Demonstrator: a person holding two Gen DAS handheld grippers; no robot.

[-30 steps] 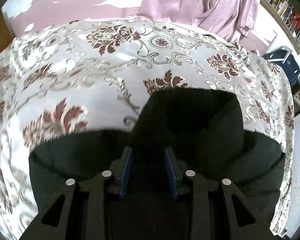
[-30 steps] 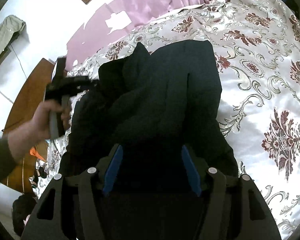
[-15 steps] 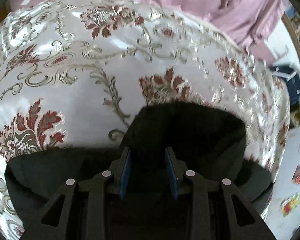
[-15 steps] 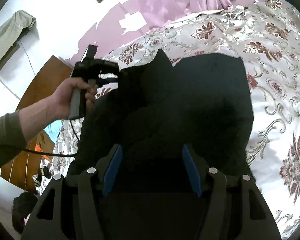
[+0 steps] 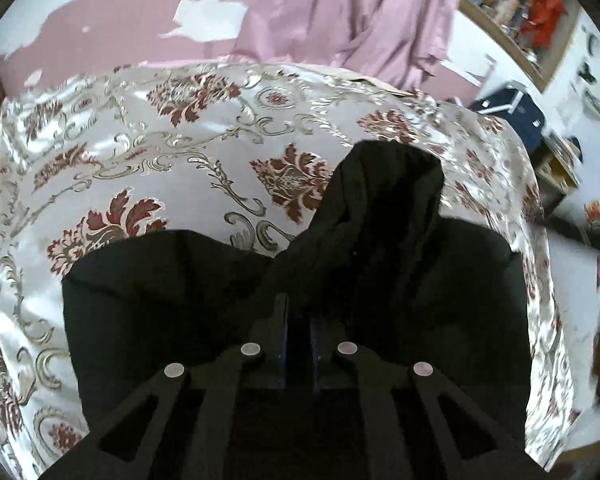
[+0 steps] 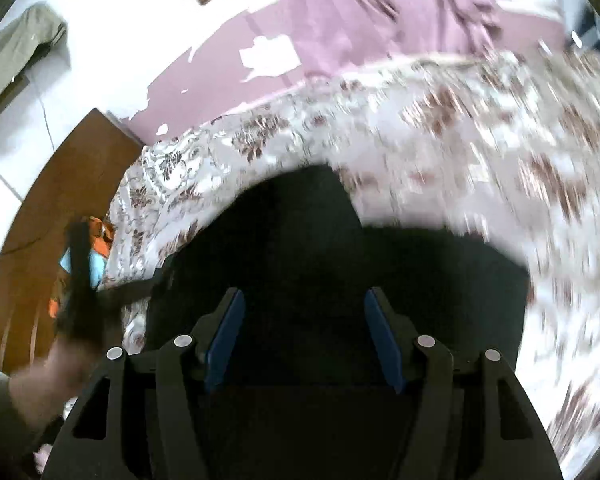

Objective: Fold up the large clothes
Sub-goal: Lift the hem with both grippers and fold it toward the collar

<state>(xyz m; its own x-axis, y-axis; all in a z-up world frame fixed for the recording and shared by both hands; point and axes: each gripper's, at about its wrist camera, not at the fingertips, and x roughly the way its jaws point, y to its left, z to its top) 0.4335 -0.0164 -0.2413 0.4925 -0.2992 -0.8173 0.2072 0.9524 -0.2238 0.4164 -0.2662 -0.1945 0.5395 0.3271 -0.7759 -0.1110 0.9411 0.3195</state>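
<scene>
Clothing: one black garment [image 5: 400, 264] lies on one floral bedspread [image 5: 160, 152]. Left gripper [image 5: 298, 344] jaws pinch its fabric; right gripper [image 6: 304, 344] jaws stand half-wide around black cloth.

Motion blur is smearing the floral pattern of the white and maroon satin bedspread [image 6: 480, 128] across the right wrist view, and the person's hand [image 6: 52, 376] at the lower left is showing only as a soft smudge, with the left hand-held gripper [image 6: 80, 280] above it reduced to a dark streak. The black bulky garment [image 5: 380, 248] is hiding the bed beneath it, and its near part is running under the gripper bodies and out of frame. Items on the far shelf [image 5: 532, 24] are too blurred to identify.
</scene>
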